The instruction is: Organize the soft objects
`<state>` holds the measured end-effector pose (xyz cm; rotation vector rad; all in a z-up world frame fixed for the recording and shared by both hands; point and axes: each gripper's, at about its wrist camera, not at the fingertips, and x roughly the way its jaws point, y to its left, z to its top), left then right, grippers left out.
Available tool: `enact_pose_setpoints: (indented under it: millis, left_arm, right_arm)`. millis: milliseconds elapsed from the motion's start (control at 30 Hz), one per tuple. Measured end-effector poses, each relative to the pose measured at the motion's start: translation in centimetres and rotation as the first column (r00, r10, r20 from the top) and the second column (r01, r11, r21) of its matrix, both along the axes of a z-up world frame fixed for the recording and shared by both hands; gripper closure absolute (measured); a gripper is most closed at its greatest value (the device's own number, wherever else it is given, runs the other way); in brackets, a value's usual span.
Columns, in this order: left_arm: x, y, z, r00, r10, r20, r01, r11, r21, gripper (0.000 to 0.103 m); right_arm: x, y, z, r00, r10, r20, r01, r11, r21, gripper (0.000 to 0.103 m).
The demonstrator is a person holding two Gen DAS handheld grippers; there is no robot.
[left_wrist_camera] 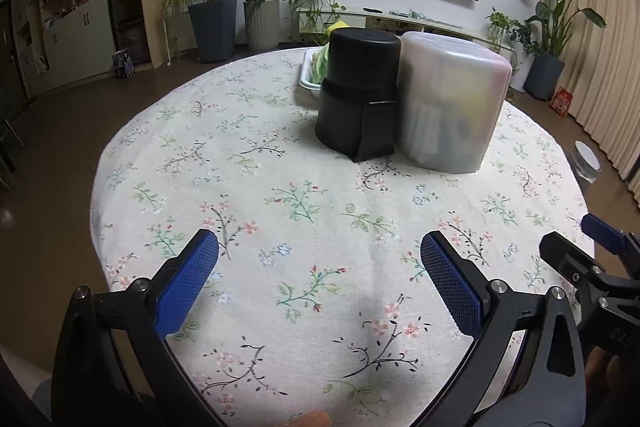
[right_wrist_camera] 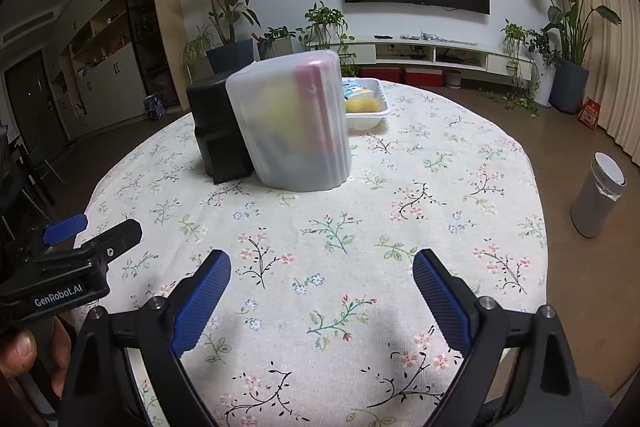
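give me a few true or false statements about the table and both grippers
1. The left gripper is open and holds nothing. True.
2. The black container lies on its side. False: it stands upright on the tablecloth.
3. The frosted plastic container stands right beside the black one. True.
4. The right gripper is shut on a yellow object. False: it is open and empty.
5. The white tray sits behind the containers. True.

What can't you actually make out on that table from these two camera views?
- Contents of the frosted container: both views show only yellow, pink and dark blurs through its cloudy wall.
- White tray: the left wrist view has it mostly hidden behind the black container; the right wrist view half hides it behind the frosted one.
- Black container's contents: opaque walls.
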<state>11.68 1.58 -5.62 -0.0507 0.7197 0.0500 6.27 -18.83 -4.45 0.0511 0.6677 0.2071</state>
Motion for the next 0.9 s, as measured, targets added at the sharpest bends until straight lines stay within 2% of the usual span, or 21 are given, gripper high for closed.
enact_pose_setpoints:
  millis: [167, 900]
  left_arm:
    - [0.04, -0.48, -0.18, 1.0, -0.004, -0.007, 0.004, 1.0, 0.019, 0.0]
    - [-0.41, -0.41, 0.46, 1.0, 0.01, -0.014, -0.011, 1.0, -0.012, 0.0]
  right_arm:
    - [0.07, -0.07, -0.16, 1.0, -0.004, -0.005, 0.004, 1.0, 0.008, 0.008]
    - [-0.8, 0.52, 0.59, 1.0, -0.013, 0.012, 0.013, 1.0, -0.021, 0.008]
